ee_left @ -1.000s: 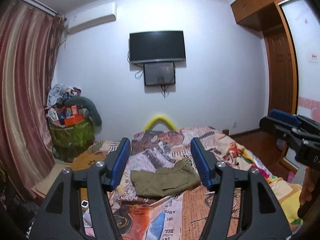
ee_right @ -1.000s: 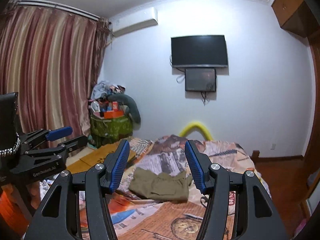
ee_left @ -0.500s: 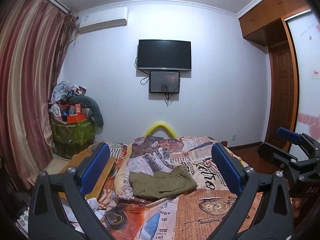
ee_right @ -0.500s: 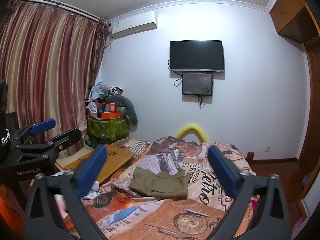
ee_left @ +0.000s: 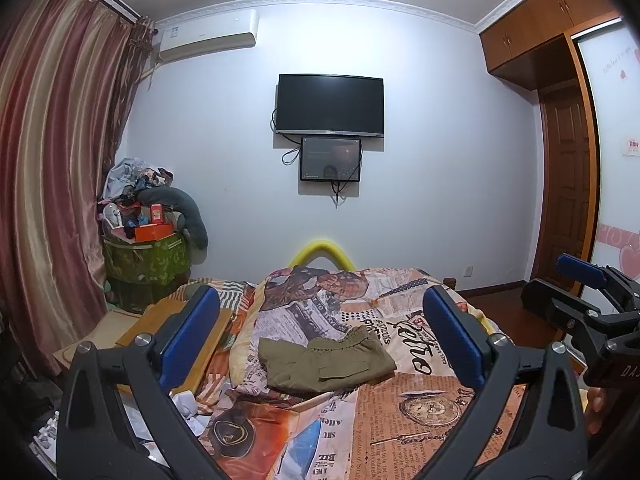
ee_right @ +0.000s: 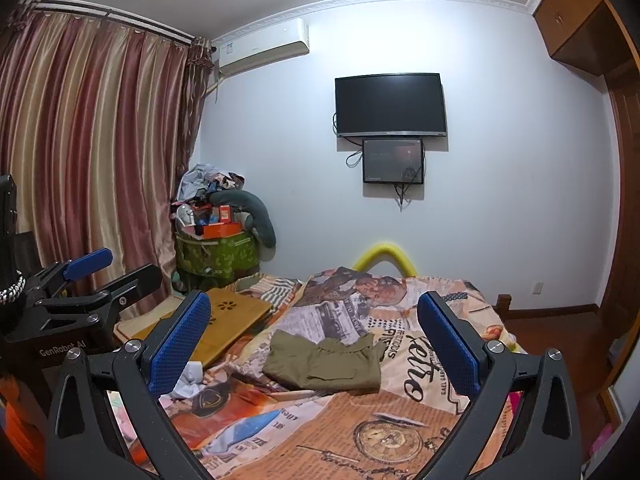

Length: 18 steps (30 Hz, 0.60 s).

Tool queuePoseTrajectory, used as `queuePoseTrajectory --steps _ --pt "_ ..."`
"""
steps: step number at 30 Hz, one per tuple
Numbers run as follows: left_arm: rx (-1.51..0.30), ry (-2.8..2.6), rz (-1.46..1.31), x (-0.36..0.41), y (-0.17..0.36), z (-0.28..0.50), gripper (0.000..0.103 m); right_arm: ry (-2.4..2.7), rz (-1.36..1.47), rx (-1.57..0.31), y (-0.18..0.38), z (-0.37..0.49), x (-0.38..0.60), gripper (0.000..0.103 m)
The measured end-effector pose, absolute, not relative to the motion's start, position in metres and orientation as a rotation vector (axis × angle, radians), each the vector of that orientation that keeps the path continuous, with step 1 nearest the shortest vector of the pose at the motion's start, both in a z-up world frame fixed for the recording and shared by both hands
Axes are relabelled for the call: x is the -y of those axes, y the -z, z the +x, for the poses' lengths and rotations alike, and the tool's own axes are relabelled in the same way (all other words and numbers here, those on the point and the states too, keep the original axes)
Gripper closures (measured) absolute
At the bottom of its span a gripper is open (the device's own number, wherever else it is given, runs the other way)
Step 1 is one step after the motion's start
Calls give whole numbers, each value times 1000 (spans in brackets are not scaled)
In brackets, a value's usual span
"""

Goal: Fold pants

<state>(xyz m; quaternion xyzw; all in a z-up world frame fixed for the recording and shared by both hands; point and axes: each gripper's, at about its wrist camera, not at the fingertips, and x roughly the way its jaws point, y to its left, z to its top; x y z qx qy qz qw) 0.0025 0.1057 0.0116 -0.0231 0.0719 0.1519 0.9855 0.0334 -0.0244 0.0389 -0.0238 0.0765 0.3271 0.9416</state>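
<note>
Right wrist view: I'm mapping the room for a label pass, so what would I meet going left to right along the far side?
Striped curtain → green bin piled with clutter → yellow foam arch behind the bed → wooden door. Nearer, on the bedspread, lie the folded olive pants.

Olive-green pants (ee_left: pixel 326 364) folded into compact rectangle, elastic waistband uppermost, flat on patterned bedspread (ee_left: pixel 420 400).
</note>
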Motion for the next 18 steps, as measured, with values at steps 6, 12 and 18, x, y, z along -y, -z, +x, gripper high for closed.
queuePoseTrajectory --steps 6,12,18 --pt "-145 -302 -44 -106 -12 4 0 -667 -34 -170 -36 33 27 0" --pt "-153 -291 -45 -107 -11 5 0 -668 -26 -173 -37 32 29 0" --pt "-154 -287 -42 -108 -11 5 0 -668 -20 -172 -38 31 30 0"
